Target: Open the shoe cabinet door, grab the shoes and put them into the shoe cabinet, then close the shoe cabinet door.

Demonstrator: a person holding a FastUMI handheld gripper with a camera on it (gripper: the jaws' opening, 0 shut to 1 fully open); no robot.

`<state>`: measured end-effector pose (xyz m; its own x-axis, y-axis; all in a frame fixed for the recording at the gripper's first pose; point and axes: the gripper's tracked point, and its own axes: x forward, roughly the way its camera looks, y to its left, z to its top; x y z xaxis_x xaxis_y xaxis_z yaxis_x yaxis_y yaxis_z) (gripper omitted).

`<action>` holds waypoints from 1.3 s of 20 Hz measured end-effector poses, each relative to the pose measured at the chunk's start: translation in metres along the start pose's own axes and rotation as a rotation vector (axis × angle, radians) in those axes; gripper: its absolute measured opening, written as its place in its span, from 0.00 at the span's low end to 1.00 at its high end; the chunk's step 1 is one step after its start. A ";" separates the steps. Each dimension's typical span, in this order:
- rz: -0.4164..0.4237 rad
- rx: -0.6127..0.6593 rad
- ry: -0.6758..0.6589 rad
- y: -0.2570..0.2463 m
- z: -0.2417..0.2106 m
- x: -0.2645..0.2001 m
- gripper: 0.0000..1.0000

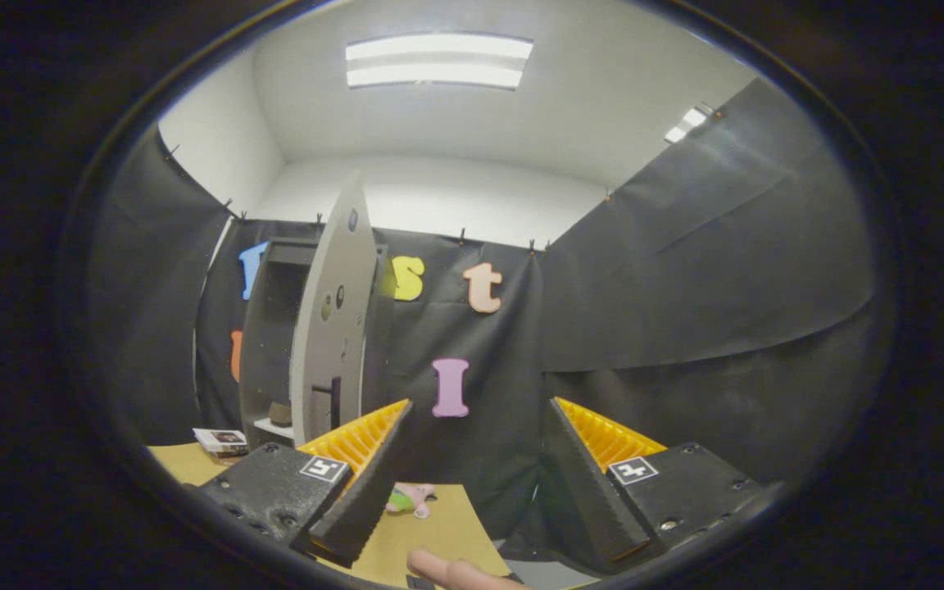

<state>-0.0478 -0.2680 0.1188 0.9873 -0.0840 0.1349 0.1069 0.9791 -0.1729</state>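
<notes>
The grey shoe cabinet stands beyond my left finger, against the booth wall on the tan table. Its door is swung open towards me, edge-on, with a dark handle low on it. Inside, a small brownish thing rests on a lower shelf. A small pink and green shoe lies on the table just ahead of my fingers, partly behind the left one. My gripper is open, nothing between its fingers.
The tan table ends close below my fingers. A small stack of printed cards or booklets lies left of the cabinet. A person's finger shows low between my fingers.
</notes>
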 end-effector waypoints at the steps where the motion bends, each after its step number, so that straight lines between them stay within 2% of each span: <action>1: 0.009 -0.009 0.034 0.005 -0.012 0.014 1.00; 8: 0.063 -0.005 0.154 0.023 -0.065 0.121 1.00; 12: 0.108 0.044 0.198 0.040 -0.091 0.152 1.00; 16: 0.205 0.048 0.179 0.086 -0.090 0.150 1.00; 18: 0.333 0.079 0.176 0.135 -0.085 0.136 1.00; 19: 0.320 0.058 0.186 0.142 -0.084 0.132 1.00; 21: 0.292 0.039 0.182 0.150 -0.076 0.124 0.89; 26: 0.337 0.044 0.214 0.197 -0.076 0.114 0.89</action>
<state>0.0946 -0.0984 0.0263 0.9688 0.2115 -0.1293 -0.2280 0.9650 -0.1299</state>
